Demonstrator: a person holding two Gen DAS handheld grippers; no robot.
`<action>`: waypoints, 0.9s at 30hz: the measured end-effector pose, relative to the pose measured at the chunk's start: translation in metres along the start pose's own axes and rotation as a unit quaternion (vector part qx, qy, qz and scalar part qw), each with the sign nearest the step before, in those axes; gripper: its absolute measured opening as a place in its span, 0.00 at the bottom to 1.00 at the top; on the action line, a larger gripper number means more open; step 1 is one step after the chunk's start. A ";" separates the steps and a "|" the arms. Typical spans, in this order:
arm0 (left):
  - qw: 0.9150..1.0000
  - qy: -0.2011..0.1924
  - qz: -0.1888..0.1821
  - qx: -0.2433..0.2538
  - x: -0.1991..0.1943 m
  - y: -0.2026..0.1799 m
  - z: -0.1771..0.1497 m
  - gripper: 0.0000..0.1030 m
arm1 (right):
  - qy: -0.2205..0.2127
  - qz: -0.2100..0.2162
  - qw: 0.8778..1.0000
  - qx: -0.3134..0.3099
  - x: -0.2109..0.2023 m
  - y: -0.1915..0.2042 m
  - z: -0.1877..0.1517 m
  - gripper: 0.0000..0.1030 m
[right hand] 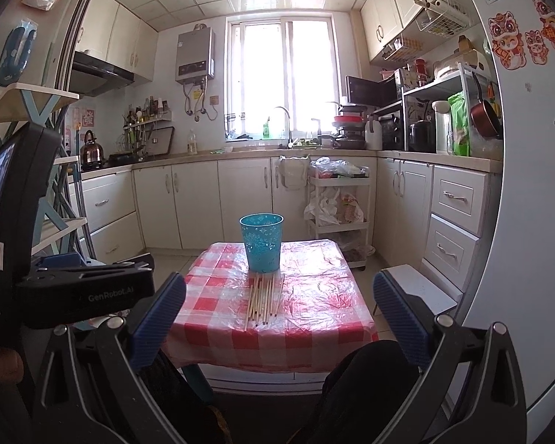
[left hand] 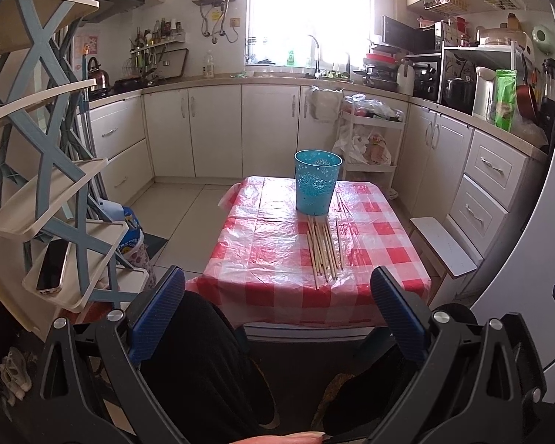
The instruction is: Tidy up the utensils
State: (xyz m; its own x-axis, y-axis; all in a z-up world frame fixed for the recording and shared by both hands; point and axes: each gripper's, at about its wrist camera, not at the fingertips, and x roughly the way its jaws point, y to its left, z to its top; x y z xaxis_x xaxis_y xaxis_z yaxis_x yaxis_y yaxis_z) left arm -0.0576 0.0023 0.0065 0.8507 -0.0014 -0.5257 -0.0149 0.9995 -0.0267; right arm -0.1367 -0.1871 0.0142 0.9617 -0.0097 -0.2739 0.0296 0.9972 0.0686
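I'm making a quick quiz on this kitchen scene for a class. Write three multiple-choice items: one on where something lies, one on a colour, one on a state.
1. Where do the chopsticks lie?
A. inside the cup
B. on the tablecloth, just on the camera's side of the cup
C. on the floor

2. What colour is the cup?
A. turquoise blue
B. yellow
C. black

3. How do the two grippers stand?
A. both shut on chopsticks
B. one open, one shut
C. both open and holding nothing

Answers:
1 B, the bundle lies flat on the red-and-white checked tablecloth at the cup's base.
2 A, both views show it turquoise.
3 C, the left gripper and right gripper have fingers spread wide, short of the table.
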 end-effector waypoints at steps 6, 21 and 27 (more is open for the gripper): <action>1.000 -0.005 -0.001 -0.004 -0.005 0.005 0.001 0.94 | -0.004 0.004 1.000 -0.008 -0.003 0.007 0.001 0.95; 1.000 0.001 -0.002 -0.001 0.000 0.003 0.003 0.94 | 0.001 0.006 1.000 -0.008 0.004 0.007 -0.002 0.95; 1.000 -0.005 -0.002 0.001 -0.002 0.002 0.004 0.94 | -0.001 0.006 1.000 -0.009 0.003 0.008 -0.002 0.95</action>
State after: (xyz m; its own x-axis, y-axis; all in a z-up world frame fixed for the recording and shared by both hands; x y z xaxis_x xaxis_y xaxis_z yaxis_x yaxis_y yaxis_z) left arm -0.0570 0.0046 0.0105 0.8556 -0.0053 -0.5176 -0.0104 0.9996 -0.0274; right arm -0.1341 -0.1794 0.0121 0.9626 0.0015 -0.2709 0.0139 0.9984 0.0550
